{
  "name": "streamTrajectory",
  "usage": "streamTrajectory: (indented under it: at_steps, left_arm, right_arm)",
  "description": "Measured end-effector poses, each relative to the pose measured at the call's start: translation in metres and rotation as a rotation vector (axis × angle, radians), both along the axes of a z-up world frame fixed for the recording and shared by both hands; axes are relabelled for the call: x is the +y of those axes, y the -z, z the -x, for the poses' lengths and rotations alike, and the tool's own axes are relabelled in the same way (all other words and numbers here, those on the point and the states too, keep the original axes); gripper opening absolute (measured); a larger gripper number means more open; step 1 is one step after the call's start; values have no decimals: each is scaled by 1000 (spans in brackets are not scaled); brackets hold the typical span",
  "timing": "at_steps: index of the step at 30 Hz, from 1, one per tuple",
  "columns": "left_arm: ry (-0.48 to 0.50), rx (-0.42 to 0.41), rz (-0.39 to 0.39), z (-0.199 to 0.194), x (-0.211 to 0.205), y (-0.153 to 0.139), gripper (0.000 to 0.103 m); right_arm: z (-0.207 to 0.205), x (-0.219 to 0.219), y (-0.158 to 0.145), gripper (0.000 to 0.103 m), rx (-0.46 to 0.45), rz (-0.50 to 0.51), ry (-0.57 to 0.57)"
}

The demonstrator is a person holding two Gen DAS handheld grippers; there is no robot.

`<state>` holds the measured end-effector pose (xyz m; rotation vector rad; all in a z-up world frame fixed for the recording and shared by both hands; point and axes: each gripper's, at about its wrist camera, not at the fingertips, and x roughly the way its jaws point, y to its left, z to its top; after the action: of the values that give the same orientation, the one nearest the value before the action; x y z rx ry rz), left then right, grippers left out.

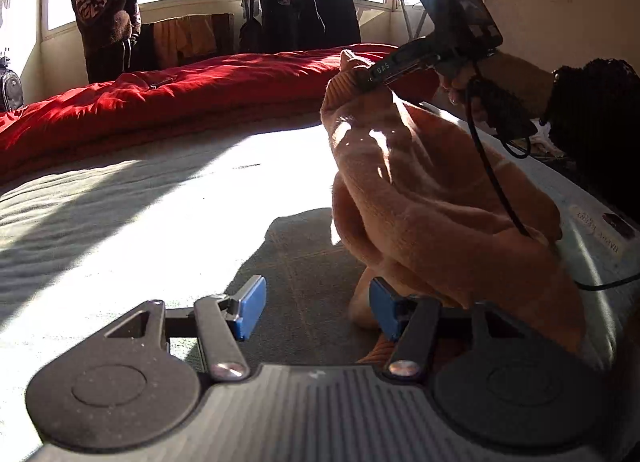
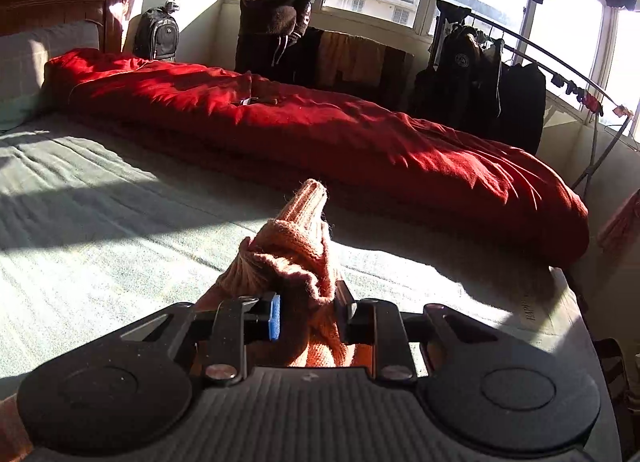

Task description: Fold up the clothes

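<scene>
Between the right claw's (image 2: 306,316) pads sat a pinched bunch of orange knit (image 2: 288,258); the left claw (image 1: 316,312) gaped, knit beside its right pad.

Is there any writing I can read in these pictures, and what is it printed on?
"HAPPY ..." on the white label at the mattress edge; the second word is too blurred.
"HAPP", cut off, on the same label in the right wrist view.
"SVO" or similar, upside down, on the right gripper; unclear.
Large letters on the standing person's dark sweater; unreadable.
Round badge on a hanging black jacket; too small.
</scene>
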<state>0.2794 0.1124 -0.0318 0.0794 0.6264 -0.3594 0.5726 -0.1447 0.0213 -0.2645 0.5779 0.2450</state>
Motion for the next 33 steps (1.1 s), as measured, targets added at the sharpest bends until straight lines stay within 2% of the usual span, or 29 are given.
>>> streamTrajectory:
  at_steps: [6, 8, 10, 12, 15, 19, 21, 27, 33]
  left_arm:
    - [-24, 39, 13, -9, 10, 14, 59]
    - [-29, 49, 15, -11, 11, 18, 59]
    - [-31, 58, 14, -10, 10, 20, 59]
    - [-26, 60, 9, -8, 8, 19, 59]
    - [-22, 62, 0, -6, 5, 17, 59]
    - [-19, 63, 1, 2, 0, 11, 60]
    - [-10, 66, 7, 10, -6, 8, 61]
    - [24, 70, 0, 37, -25, -6, 64]
    - [49, 65, -12, 61, -42, -18, 67]
  right_arm:
    - [-60, 3, 44, 30, 144, -3, 71]
    - [-67, 5, 58, 34, 177, -2, 72]
    - [-69, 9, 67, 42, 217, 4, 60]
    - [-67, 11, 72, 42, 243, 12, 45]
    - [-49, 9, 59, 45, 237, 4, 2]
    - [-15, -1, 31, 63, 230, -22, -65]
    - [9, -7, 18, 66, 218, 0, -97]
    - [88, -34, -1, 67, 179, 81, -139]
    - [152, -84, 0, 67, 161, 40, -127]
